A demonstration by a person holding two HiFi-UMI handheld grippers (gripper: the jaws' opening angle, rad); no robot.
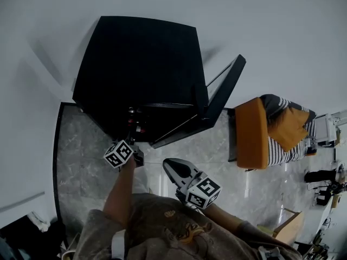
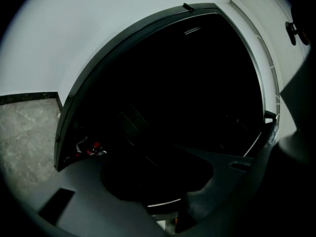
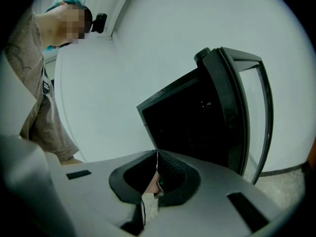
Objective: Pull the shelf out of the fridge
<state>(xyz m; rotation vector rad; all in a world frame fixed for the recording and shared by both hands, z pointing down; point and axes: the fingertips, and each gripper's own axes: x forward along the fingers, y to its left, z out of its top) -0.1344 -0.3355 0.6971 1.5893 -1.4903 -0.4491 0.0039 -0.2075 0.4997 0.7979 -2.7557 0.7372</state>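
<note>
The black fridge (image 1: pixel 135 64) stands against the white wall, its glass door (image 1: pixel 222 93) swung open to the right. My left gripper (image 1: pixel 135 148) is at the fridge's open front, low down. In the left gripper view it (image 2: pixel 158 177) stands open, facing the dark inside. A thin pale strip (image 2: pixel 165 203), perhaps a shelf's front edge, lies low between the jaws, and nothing is pressed by the pads. Small red items (image 2: pixel 89 147) sit inside at the left. My right gripper (image 1: pixel 172 168) hangs back from the fridge, and it (image 3: pixel 157 157) is shut with nothing in it.
An orange chair (image 1: pixel 252 134) with a striped cloth (image 1: pixel 287 140) stands to the right of the open door. The floor (image 1: pixel 81 145) is grey marble with a dark border along the wall. Boxes and clutter (image 1: pixel 320 194) lie at the far right.
</note>
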